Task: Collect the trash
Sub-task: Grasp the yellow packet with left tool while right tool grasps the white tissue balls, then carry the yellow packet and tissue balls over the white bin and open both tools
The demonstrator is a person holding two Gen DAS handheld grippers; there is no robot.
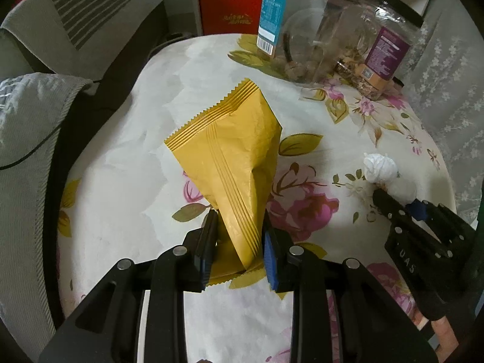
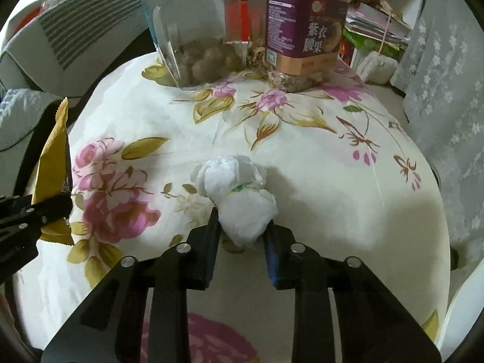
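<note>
Left gripper (image 1: 239,236): clamped on the lower end of a yellow wrapper (image 1: 233,151), which stands up from between the two fingers with its crimped top edge tilted away. The wrapper's bottom edge shows just below the fingers, above the flowered cloth (image 1: 127,199) that covers the bench. Cannot tell whether it touches the cloth.

Right gripper (image 2: 242,233): closed around a crumpled white tissue (image 2: 242,193), held at its near end; the far end bulges out past the fingertips over the cloth. Seen from the left wrist, the same tissue (image 1: 384,172) sits at the tip of the right gripper (image 1: 393,199), well to the right of the wrapper.

Far side of the bench: two clear jars. One has a purple label (image 2: 302,30) and stands upright; the other (image 2: 187,36) holds round brown nuts at the bottom. A red box (image 1: 230,9) stands beyond the bench edge.
</note>
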